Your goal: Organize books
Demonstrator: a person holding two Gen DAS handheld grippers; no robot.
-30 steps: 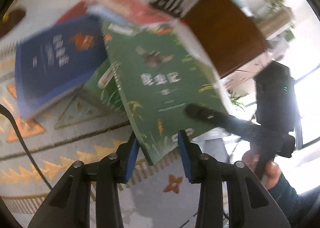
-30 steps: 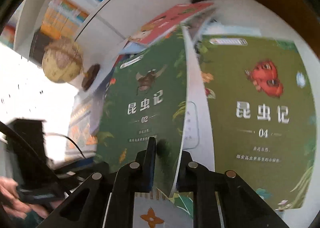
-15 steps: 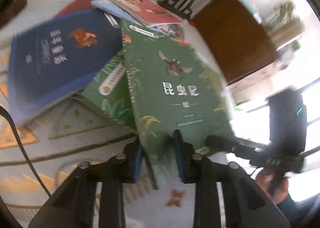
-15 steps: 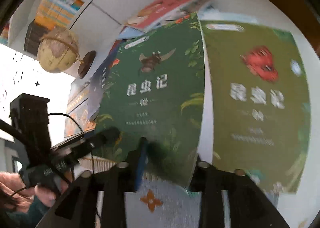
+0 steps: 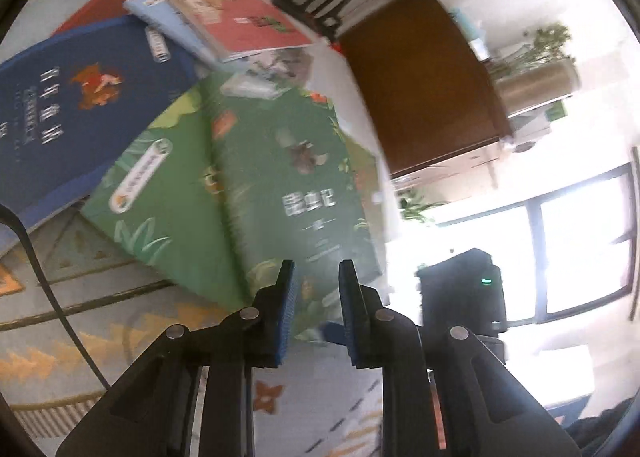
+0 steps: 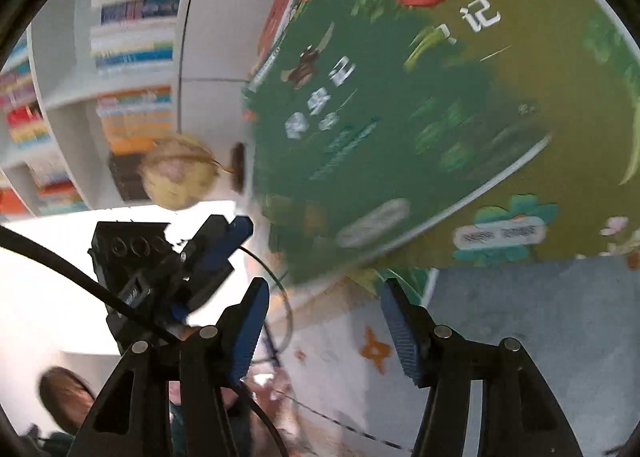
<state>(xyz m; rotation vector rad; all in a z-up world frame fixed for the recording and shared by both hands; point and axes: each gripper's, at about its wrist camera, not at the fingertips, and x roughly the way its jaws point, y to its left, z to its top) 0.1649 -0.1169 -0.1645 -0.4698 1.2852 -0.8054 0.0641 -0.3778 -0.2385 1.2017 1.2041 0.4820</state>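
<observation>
The dark green book (image 5: 296, 193) is pinched by the left gripper (image 5: 316, 297), the right gripper (image 6: 320, 321) is being opened with nothing inside, so stacking is probably needed next.

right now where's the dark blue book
In the left wrist view the dark blue book lies at the far left, partly over the light green book, with the red book beyond it.

Supporting surface is a counter covered by a patterned cloth (image 5: 120, 321) with orange zigzags and star motifs. Directly on it lies a loose, overlapping spread of books: a navy book (image 5: 76, 105), a light green book (image 5: 160, 209) and an olive green book (image 6: 520, 105). A black cable (image 5: 44, 281) crosses the cloth.
</observation>
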